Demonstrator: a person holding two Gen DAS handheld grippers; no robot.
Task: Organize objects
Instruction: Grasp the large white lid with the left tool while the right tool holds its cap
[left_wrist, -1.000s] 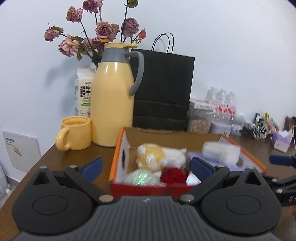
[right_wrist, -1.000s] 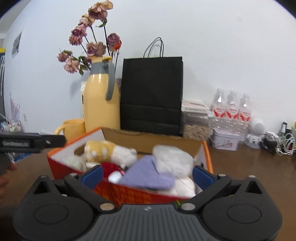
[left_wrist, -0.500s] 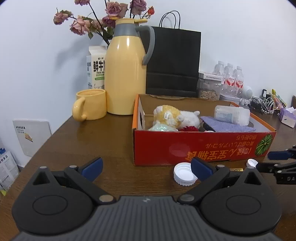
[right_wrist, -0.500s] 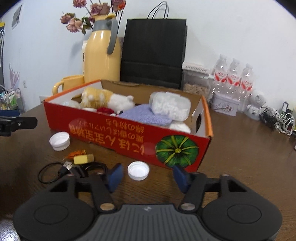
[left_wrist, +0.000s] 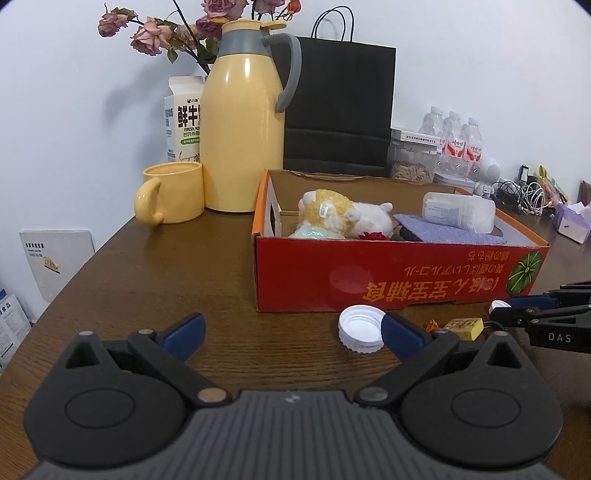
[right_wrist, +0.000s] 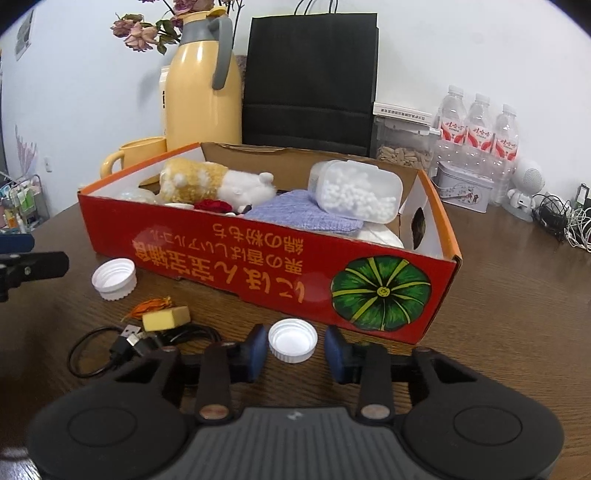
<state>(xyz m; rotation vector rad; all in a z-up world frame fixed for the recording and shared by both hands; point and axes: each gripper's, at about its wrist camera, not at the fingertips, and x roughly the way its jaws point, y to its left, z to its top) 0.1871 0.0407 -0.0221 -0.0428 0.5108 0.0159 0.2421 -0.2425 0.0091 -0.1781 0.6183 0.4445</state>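
Note:
A red cardboard box (left_wrist: 388, 280) (right_wrist: 258, 254) on the wooden table holds a plush toy (left_wrist: 340, 216), a purple cloth (right_wrist: 295, 214) and a clear tub of white balls (right_wrist: 356, 192). My right gripper (right_wrist: 293, 343) is low on the table, its jaws partly closed around a small white cap (right_wrist: 293, 339), with a small gap on each side. My left gripper (left_wrist: 291, 328) is open and empty; a larger white cap (left_wrist: 360, 332) (right_wrist: 113, 277) lies by its right finger. A yellow eraser (right_wrist: 166, 318) and a black cable (right_wrist: 122, 343) lie in front of the box.
A yellow thermos (left_wrist: 242, 118), yellow mug (left_wrist: 171, 192), milk carton (left_wrist: 184, 114) and black paper bag (left_wrist: 338, 107) stand behind the box. Water bottles (right_wrist: 480, 129), a tin (right_wrist: 463, 188) and tangled cables (right_wrist: 565, 221) are at the back right.
Both grippers have dropped from over the box to the table in front of it. My right gripper's jaws have narrowed around the small white cap.

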